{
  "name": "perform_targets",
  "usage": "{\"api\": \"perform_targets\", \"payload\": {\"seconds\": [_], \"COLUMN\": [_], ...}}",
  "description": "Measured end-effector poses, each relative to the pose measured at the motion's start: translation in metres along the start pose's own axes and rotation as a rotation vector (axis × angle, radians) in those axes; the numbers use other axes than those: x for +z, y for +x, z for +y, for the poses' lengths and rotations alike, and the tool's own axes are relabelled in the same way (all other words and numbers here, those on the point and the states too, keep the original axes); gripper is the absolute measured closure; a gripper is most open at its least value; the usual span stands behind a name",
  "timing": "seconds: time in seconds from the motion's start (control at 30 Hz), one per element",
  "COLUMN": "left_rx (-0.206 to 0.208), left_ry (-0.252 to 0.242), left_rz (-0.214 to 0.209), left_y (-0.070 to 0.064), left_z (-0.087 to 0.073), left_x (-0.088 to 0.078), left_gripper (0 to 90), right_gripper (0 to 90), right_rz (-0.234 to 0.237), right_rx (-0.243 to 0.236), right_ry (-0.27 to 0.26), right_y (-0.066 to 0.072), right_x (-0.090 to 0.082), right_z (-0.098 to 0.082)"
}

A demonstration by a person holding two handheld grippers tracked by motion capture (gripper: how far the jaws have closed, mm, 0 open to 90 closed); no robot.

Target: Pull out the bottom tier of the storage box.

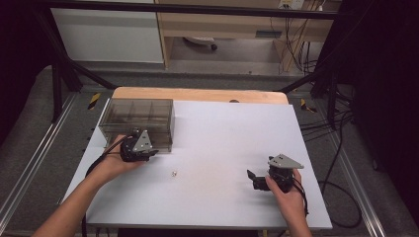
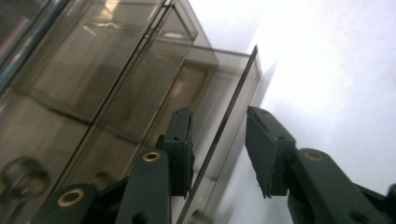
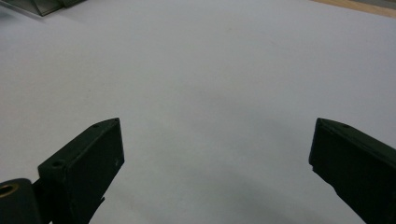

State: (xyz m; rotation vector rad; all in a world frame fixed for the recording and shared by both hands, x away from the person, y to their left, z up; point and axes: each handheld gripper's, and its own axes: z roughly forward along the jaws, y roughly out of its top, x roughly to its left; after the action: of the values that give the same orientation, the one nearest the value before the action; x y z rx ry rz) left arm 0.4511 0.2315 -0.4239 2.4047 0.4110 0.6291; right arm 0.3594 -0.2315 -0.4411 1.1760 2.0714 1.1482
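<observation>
Overhead, a smoky clear box (image 1: 137, 122) sat at the table's (image 1: 222, 128) far-left corner, its thin wall between the left gripper's (image 2: 218, 149) part-open jaws, while the right gripper (image 3: 217, 163) gaped wide over bare surface.

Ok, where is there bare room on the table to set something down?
The middle and far right are bare, between the box and the right gripper. The near left is crowded: the left gripper is at the box, with a small white bit nearby.

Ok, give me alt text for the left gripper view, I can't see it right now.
The left gripper straddles the thin front wall of a smoky clear plastic box, one black jaw on each side, not closed on it. White table lies to the right.
</observation>
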Motion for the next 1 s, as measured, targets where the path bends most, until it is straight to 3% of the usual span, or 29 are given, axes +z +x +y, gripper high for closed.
{"api": "perform_targets", "payload": {"seconds": [0.27, 0.5, 1.0], "left_rx": [0.005, 0.010, -0.003], "left_ry": [0.031, 0.062, 0.074], "left_rz": [-0.027, -0.047, -0.067], "left_y": [0.003, 0.002, 0.003], "left_z": [0.003, 0.002, 0.002], "left_x": [0.012, 0.021, 0.023], "left_gripper": [65.3, 66.7, 67.4], "right_gripper": [3.7, 3.7, 3.4], "right_rz": [-0.018, -0.007, -0.009], "right_rx": [0.012, 0.008, 0.000], "right_ry": [-0.001, 0.000, 0.005], "right_y": [-0.002, -0.001, 0.000], "right_x": [0.000, -0.001, 0.000], "right_z": [-0.001, 0.000, 0.000]}}
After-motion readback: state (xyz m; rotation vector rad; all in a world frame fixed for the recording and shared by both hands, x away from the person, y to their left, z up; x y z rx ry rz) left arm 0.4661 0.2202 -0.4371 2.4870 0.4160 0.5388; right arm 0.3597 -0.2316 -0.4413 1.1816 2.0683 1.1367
